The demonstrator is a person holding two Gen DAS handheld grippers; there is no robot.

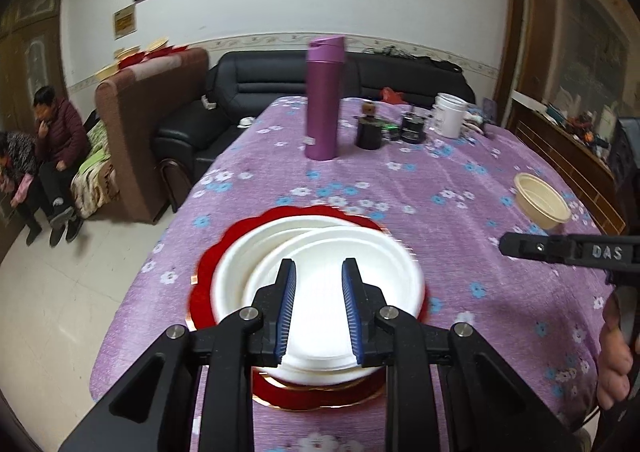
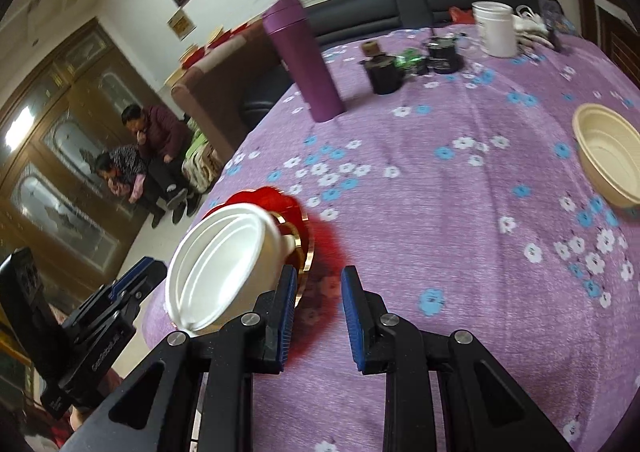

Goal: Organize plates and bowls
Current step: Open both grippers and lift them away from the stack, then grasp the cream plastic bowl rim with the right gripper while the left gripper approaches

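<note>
Two white plates (image 1: 320,248) lie stacked, the upper one shifted right, on a red scalloped plate (image 1: 204,272) near the table's front left edge. My left gripper (image 1: 319,272) hovers over the white plates with a narrow gap between its blue pads and nothing pinched in it. In the right wrist view the white plates (image 2: 216,264) and the red plate (image 2: 280,199) sit just left of my right gripper (image 2: 319,280), whose pads stand slightly apart over bare cloth. A cream bowl (image 1: 542,203) (image 2: 608,155) rests at the right. The right gripper (image 1: 505,244) reaches in from the right.
A tall purple flask (image 1: 324,99) (image 2: 304,63) stands mid-table, with black jars (image 1: 370,131) and a white cup (image 1: 450,113) behind it. The purple flowered tablecloth (image 1: 460,179) drops off at the left to a tiled floor. Two people sit far left by a sofa.
</note>
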